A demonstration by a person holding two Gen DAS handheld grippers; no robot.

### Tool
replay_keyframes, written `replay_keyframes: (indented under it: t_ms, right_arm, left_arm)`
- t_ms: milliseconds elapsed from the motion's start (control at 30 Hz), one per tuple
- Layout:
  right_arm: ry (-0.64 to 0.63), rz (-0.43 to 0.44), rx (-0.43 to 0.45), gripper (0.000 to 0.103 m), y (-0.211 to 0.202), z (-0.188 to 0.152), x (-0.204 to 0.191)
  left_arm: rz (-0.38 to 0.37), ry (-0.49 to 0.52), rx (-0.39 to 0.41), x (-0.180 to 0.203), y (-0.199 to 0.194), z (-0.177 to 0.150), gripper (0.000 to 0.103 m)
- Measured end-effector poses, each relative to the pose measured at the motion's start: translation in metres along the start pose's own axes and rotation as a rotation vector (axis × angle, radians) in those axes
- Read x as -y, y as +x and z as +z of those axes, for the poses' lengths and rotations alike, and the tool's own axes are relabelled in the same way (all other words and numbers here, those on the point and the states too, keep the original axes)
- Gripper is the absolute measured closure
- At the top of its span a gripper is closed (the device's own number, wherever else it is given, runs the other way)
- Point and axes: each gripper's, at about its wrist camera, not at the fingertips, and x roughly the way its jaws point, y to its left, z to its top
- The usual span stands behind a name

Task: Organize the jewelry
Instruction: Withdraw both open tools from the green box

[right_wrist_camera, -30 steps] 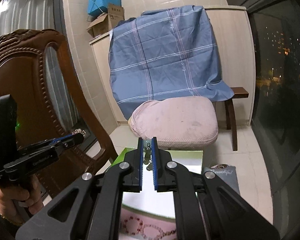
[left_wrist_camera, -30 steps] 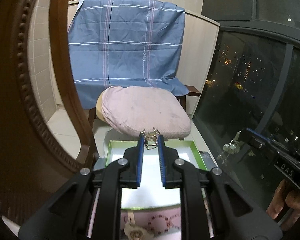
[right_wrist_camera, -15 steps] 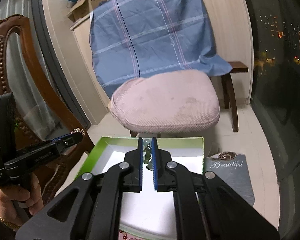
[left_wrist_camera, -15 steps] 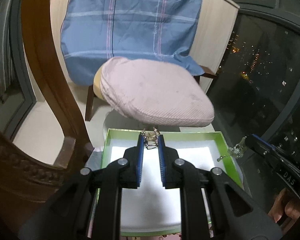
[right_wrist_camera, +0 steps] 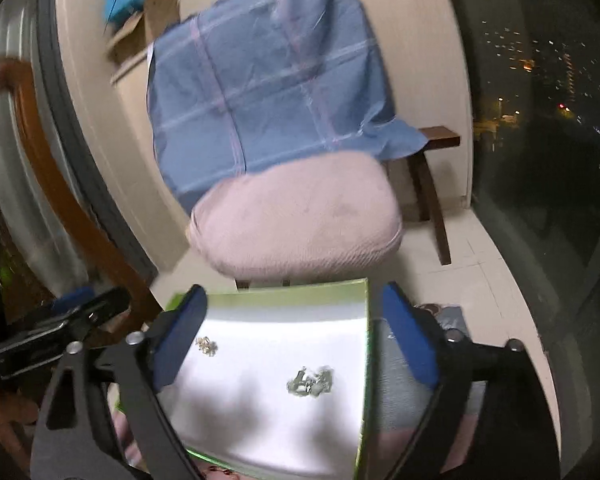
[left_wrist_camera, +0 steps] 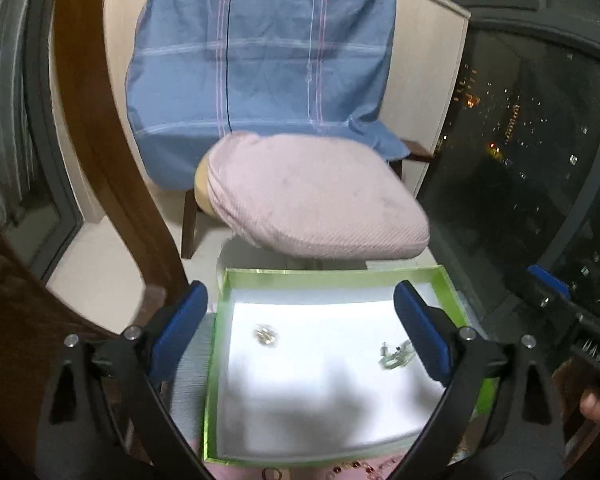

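A green-rimmed box (left_wrist_camera: 332, 276) with a white lining lies just below both grippers. A small gold piece of jewelry (left_wrist_camera: 266, 335) rests loose on the lining, left of middle. A silvery green piece (left_wrist_camera: 396, 356) lies further right. My left gripper (left_wrist_camera: 300, 320) hangs over the box, its jaws opening wide with nothing pressed between the blue pads. In the right wrist view the same box (right_wrist_camera: 300, 292) holds the gold piece (right_wrist_camera: 206, 346) and the green piece (right_wrist_camera: 312, 382). My right gripper (right_wrist_camera: 296, 332) is above them, jaws also opening and holding nothing.
A chair with a pink cushion (left_wrist_camera: 316, 200) and a blue checked cloth (left_wrist_camera: 260, 60) stands behind the box. A carved wooden chair back (left_wrist_camera: 100, 120) rises at the left. A dark window (left_wrist_camera: 520, 140) runs along the right. A grey card (right_wrist_camera: 448, 316) lies right of the box.
Both grippers were shut on jewelry above the box; both have sunk toward it and opened. The two pieces now lie on the white lining.
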Motion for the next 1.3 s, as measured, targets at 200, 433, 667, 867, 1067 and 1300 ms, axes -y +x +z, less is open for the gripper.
replay_keyframes:
  t_ms: [200, 433, 667, 867, 1067, 1300]
  right_arm:
    - [0.055, 0.027, 0.133, 0.004, -0.079, 0.007, 0.004]
    - [0.015, -0.02, 0.099, 0.004, -0.14, -0.07, 0.002]
    - [-0.016, -0.08, -0.07, 0.004, -0.149, -0.165, 0.012]
    - [-0.065, -0.093, -0.054, 0.004, -0.145, -0.17, 0.005]
    - [-0.078, -0.086, -0.051, 0.004, -0.143, -0.173, -0.002]
    - [-0.1, -0.093, -0.055, 0.004, -0.14, -0.175, -0.003]
  left_arm:
    - [0.018, -0.014, 0.176, 0.0, -0.097, -0.007, 0.004]
    - [0.092, -0.02, 0.249, -0.009, -0.165, -0.116, 0.004]
    - [0.12, 0.029, 0.089, 0.003, -0.163, -0.175, 0.004]
    - [0.129, 0.025, 0.068, -0.002, -0.153, -0.192, 0.004]
    - [0.126, 0.059, 0.038, 0.006, -0.139, -0.197, 0.004]
    - [0.102, 0.08, 0.036, 0.016, -0.135, -0.197, 0.004]
